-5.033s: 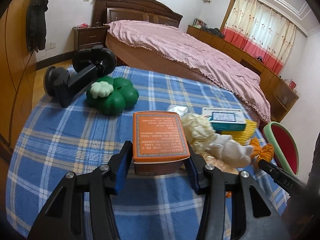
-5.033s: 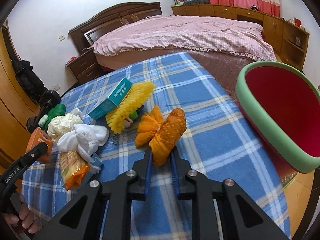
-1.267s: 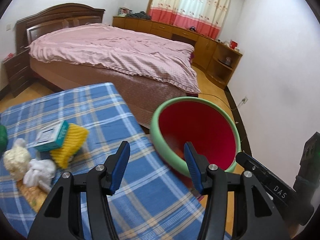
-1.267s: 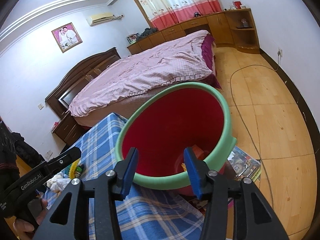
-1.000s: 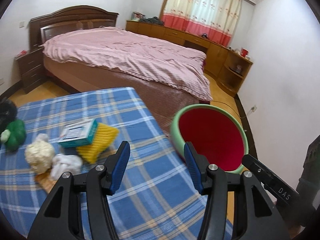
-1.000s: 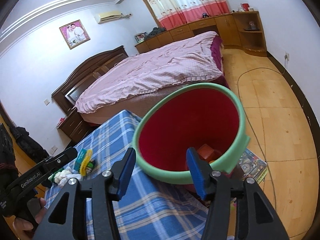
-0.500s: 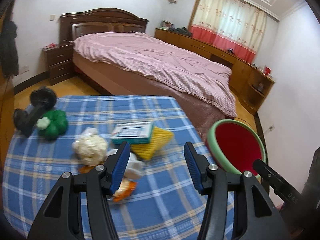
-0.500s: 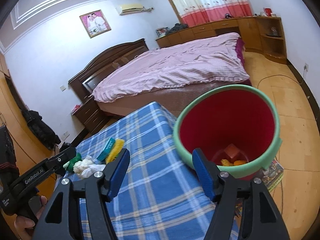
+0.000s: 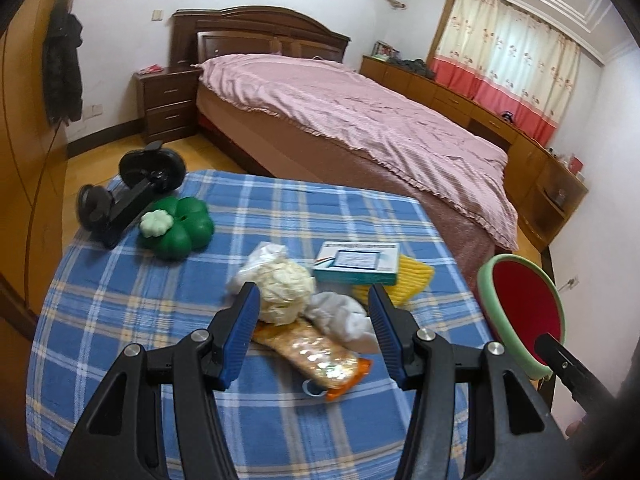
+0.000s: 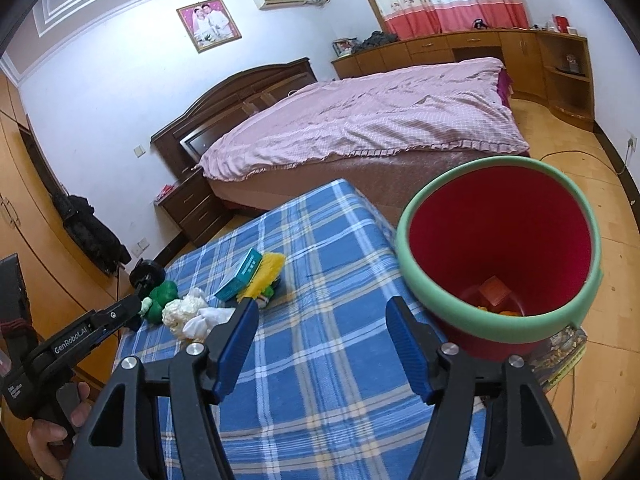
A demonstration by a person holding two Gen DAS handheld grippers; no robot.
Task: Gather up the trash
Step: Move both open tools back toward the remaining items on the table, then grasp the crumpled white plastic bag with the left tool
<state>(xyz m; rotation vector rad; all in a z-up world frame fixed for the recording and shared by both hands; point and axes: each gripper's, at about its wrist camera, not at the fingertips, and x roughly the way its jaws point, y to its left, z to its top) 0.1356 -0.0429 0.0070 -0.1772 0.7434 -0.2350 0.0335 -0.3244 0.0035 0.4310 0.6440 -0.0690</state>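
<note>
My left gripper (image 9: 312,316) is open and empty above a trash pile on the blue plaid table (image 9: 120,320): a cream crumpled ball (image 9: 284,284), white tissue (image 9: 344,316), an orange snack wrapper (image 9: 316,360), a teal box (image 9: 356,268) and a yellow corrugated piece (image 9: 412,276). My right gripper (image 10: 320,328) is open and empty over the table (image 10: 320,360), left of the red bin with a green rim (image 10: 500,240). An orange box (image 10: 494,290) and orange scraps lie in the bin. The pile (image 10: 200,312) shows far left.
A green clover-shaped object (image 9: 180,228) and a black clamp stand (image 9: 128,196) sit at the table's far left. A bed with a pink cover (image 9: 360,120) lies beyond the table. The bin (image 9: 524,312) stands off the table's right edge, on the wooden floor (image 10: 600,400).
Five seconds ago my left gripper held the orange box and my right held orange trash; both now lie in the bin. Both grippers swung back from the bin toward the table.
</note>
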